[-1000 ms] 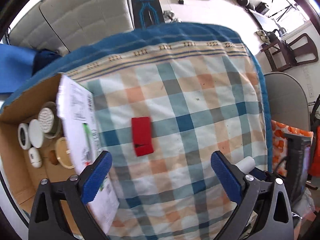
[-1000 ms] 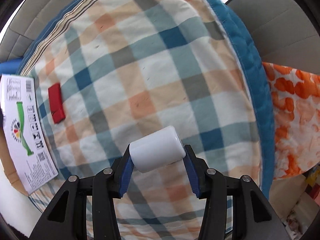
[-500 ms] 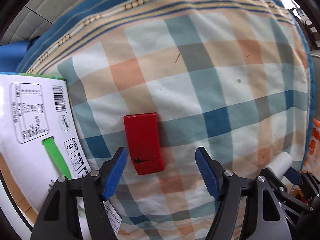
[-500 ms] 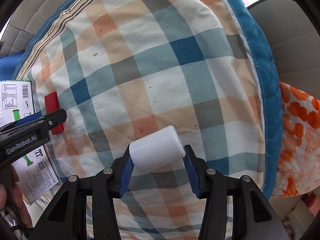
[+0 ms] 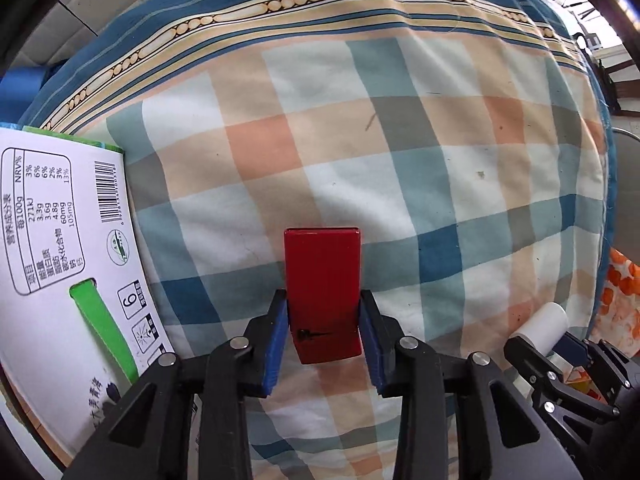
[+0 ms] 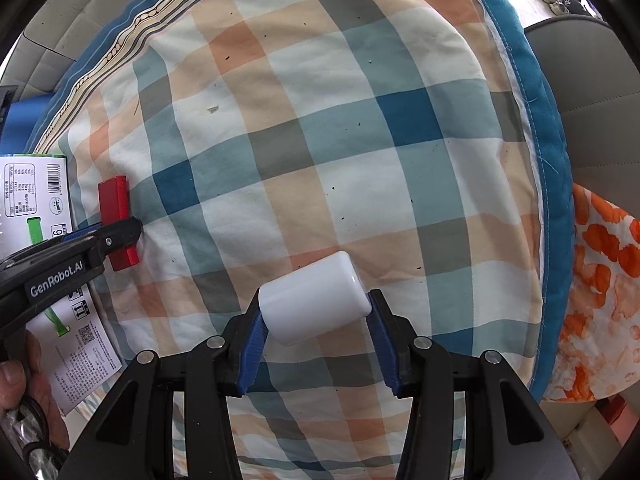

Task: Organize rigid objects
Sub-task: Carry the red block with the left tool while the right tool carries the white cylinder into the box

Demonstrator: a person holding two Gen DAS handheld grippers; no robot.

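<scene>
A flat red box [image 5: 323,288] lies on the checked cloth [image 5: 400,140]. My left gripper [image 5: 324,320] is closed around its near end, blue pads touching both sides. The red box also shows in the right wrist view [image 6: 116,216] with the left gripper [image 6: 120,236] on it. My right gripper [image 6: 316,320] is shut on a white cylinder [image 6: 314,298], held just above the cloth. That cylinder also shows at the lower right of the left wrist view [image 5: 542,326].
A white printed carton flap [image 5: 56,260] of the cardboard box lies at the left edge of the cloth. An orange patterned fabric [image 6: 600,280] hangs beyond the cloth's blue right border. A grey chair back [image 6: 588,100] stands at the right.
My left gripper has moved down and forward onto the red box and closed from wide open to gripping it. The right gripper still holds the white cylinder, shifted slightly.
</scene>
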